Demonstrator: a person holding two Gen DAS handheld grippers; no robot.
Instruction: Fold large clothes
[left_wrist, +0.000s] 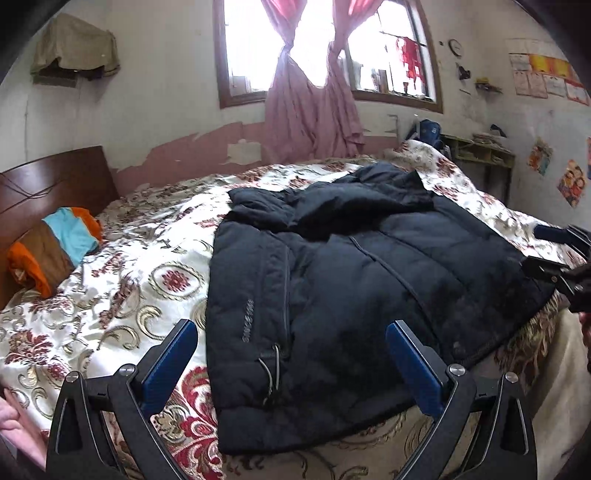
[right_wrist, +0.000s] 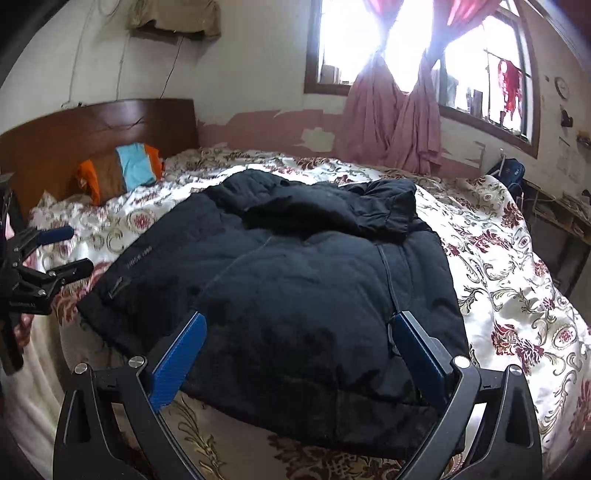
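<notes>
Here, one black jacket (left_wrist: 354, 295) on one bed (left_wrist: 122, 295), two spread grippers (left_wrist: 291, 332) (right_wrist: 301, 325).

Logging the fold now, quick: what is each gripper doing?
Left gripper: open, holding nothing, above the black jacket.
Right gripper: open, holding nothing.

Your jacket (left_wrist: 362, 295) lies flat on the bedspread (left_wrist: 122, 295) at the bed's near edge, its sleeves folded across its far end. The left gripper (left_wrist: 291, 354) hangs before its left corner, the right gripper (right_wrist: 299, 339) before its right. A pillow (left_wrist: 51, 251) rests against the headboard (left_wrist: 55, 181), far left; the window (left_wrist: 332, 51) stands behind.
</notes>
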